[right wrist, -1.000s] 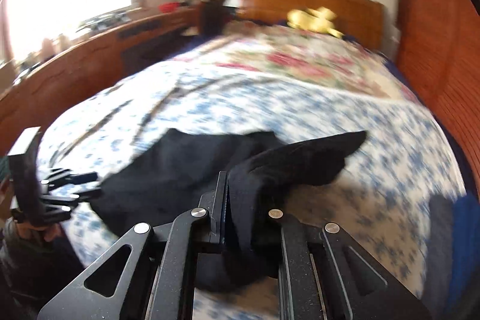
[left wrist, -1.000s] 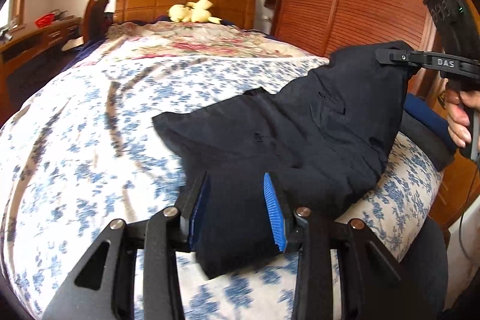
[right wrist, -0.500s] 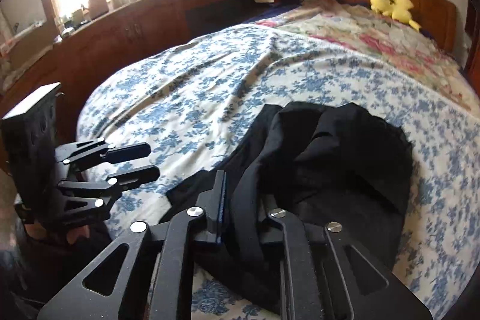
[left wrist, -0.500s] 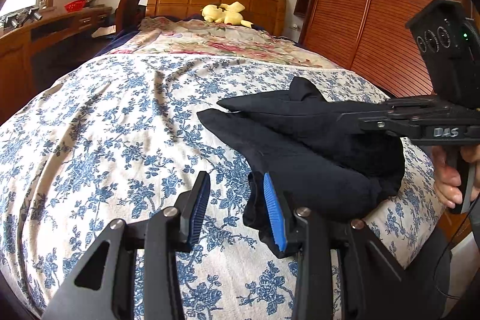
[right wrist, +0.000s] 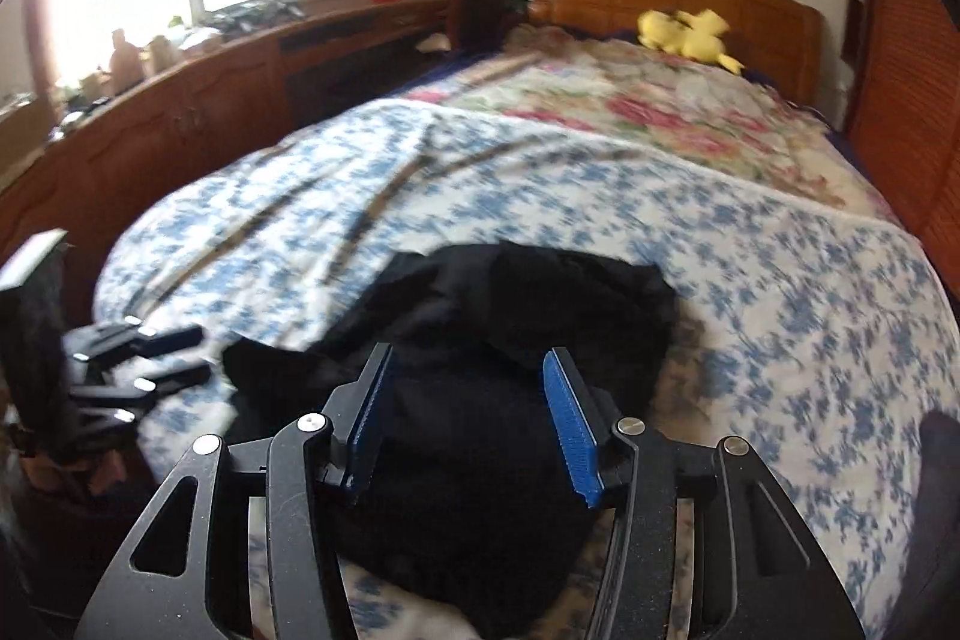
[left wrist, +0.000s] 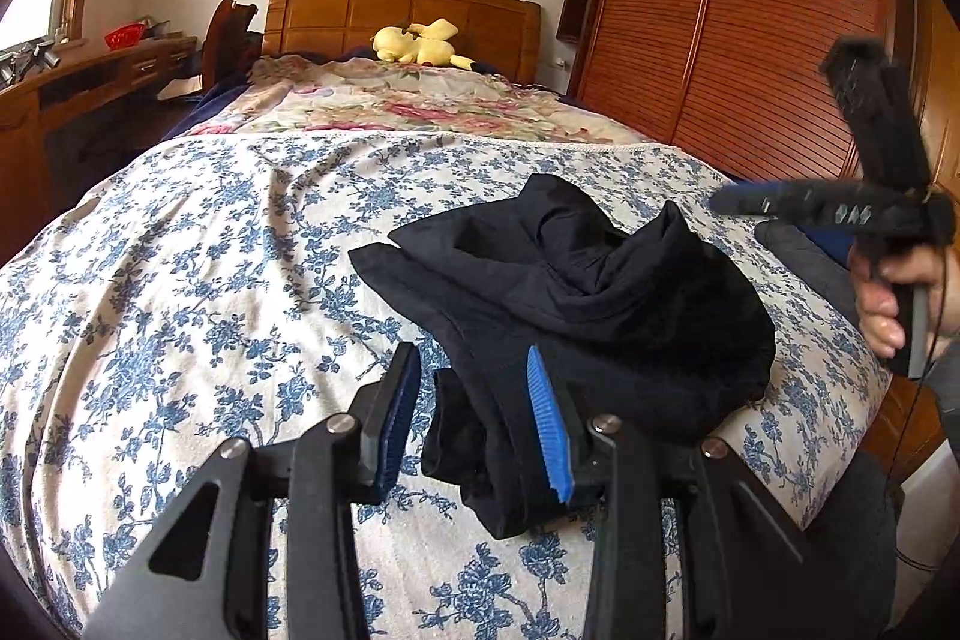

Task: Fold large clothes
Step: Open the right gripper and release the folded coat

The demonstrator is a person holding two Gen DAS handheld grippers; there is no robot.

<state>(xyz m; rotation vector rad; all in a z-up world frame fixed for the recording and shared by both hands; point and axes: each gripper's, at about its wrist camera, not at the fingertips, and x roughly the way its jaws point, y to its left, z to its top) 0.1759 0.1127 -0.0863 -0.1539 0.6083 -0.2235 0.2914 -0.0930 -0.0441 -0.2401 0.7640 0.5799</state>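
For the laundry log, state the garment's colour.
Plain black garment, clearest in the left wrist view.

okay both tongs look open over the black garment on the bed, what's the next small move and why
Probably lower the left tongs onto the garment's near edge and close. The black garment lies bunched in a rumpled heap on the floral bedspread, not flat; the right tongs are open too, so nothing holds it.

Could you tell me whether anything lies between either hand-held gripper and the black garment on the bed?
Nothing visible does. The black garment lies bunched on the floral bedspread right at the open left hand-held gripper, and directly under the open right hand-held gripper.
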